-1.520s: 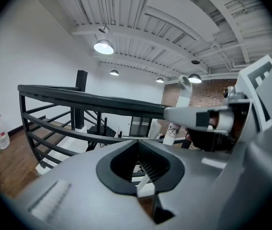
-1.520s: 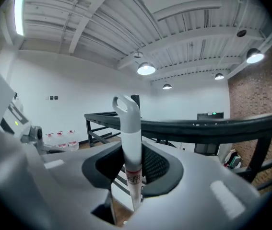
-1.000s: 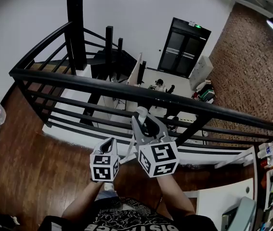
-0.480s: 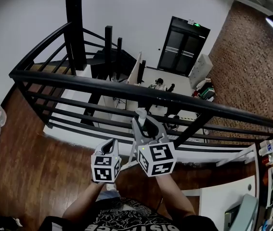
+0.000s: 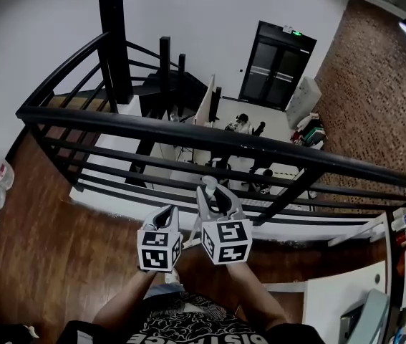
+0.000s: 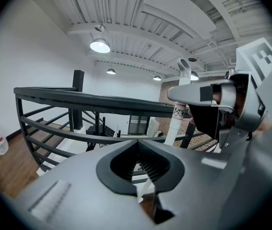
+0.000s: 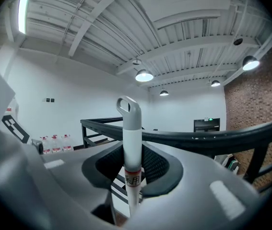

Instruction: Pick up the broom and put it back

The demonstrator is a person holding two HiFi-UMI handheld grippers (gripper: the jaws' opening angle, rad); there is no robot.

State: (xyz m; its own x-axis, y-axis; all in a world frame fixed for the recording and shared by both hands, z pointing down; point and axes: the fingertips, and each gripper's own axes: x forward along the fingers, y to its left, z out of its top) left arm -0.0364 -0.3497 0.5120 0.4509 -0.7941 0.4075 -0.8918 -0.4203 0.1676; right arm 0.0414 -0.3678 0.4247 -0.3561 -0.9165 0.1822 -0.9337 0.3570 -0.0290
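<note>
Broom handle [image 7: 131,143] stands upright in the right gripper [image 5: 213,192], just on this side of the black railing [image 5: 188,131]. Its fingers [image 7: 160,169] are closed partway around the white shaft, a bit below the grey hanging loop at the top. The left gripper [image 5: 163,215] sits just beside it with its own fingers together and nothing in them, as far as I can see.

What worries me is that the grip is way up high on a smooth shaft. If the pads aren't biting hard, I'd guess the broom slides down through them or swings like a pendulum. The railing is right there too, so the long lower end could knock a bar. Worst case it tips over the top rail and drops to the lower floor [image 5: 242,167].

Now the annoying part: the brush end shows in no view. The head view only catches a sliver of shaft between the two marker cubes, so I can't tell if the bottom touches the wooden floor [image 5: 66,242] or hangs free. No clue where "back" is either, since no hook or rack is visible.
</note>
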